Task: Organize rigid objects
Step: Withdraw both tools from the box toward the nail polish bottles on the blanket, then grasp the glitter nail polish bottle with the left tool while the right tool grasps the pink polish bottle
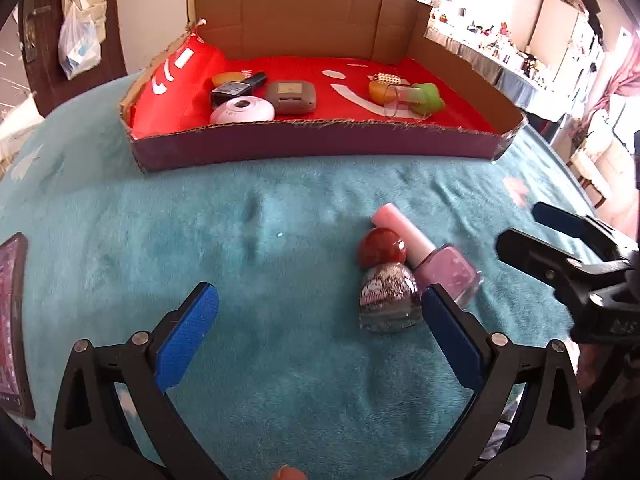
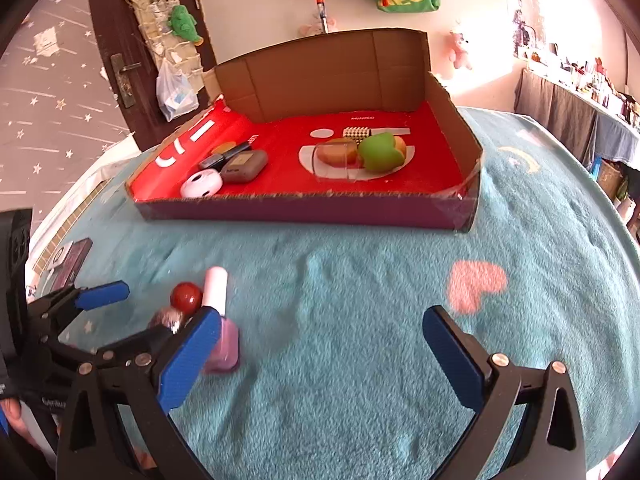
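Two sets of tongs, both spread wide and holding nothing; the left tongs (image 1: 318, 328) hover low over a teal blanket (image 1: 260, 240), their right finger just beside a round glass bottle (image 1: 388, 300) with a red ball cap (image 1: 382, 250); touching it lies a pink nail polish bottle (image 1: 446, 270), on its side, its pale cap pointing away; the right tongs (image 2: 320, 356) hang near, their left finger just in front of the pink bottle; farther off sits a cardboard box (image 1: 312, 146) lined in red, already holding a white disc (image 1: 242, 111), a grey case (image 1: 290, 97) and a green toy (image 1: 428, 98); both bottles look small, hard, smooth and breakable, likely to slip or roll; best pinched across the body, not the cap.
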`<state>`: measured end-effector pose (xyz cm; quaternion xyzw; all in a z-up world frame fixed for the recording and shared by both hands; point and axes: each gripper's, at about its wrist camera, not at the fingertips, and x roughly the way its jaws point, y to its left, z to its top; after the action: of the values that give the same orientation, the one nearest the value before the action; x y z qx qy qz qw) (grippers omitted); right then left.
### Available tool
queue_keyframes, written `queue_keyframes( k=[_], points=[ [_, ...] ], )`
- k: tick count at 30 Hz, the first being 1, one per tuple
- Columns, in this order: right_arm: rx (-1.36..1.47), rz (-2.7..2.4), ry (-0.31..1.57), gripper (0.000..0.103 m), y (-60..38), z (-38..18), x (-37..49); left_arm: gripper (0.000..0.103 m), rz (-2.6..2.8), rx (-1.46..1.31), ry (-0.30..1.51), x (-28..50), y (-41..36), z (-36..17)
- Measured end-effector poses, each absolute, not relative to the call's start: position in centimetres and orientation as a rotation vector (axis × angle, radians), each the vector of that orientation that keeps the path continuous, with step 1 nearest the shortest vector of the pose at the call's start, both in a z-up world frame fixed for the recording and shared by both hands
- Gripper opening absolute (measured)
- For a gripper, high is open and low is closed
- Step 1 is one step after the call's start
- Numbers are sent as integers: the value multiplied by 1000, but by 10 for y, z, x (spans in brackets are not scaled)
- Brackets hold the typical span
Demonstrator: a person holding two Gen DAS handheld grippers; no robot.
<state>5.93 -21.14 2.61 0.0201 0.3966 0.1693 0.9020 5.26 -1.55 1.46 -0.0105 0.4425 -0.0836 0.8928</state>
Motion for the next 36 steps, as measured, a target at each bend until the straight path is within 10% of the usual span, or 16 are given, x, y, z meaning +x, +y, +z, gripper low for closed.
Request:
queue_keyframes(
  k=[16,22,36],
  points=[
    [-50,433,715,93,-167,8,31,100,-48,57,898,79,7,10],
    [-79,419,692,73,-150,0,32,62,-111,43,902,88,5,11],
    [-179,439,676,38,-126,-2,33,33,-148,64,867,84,-6,11]
  ],
)
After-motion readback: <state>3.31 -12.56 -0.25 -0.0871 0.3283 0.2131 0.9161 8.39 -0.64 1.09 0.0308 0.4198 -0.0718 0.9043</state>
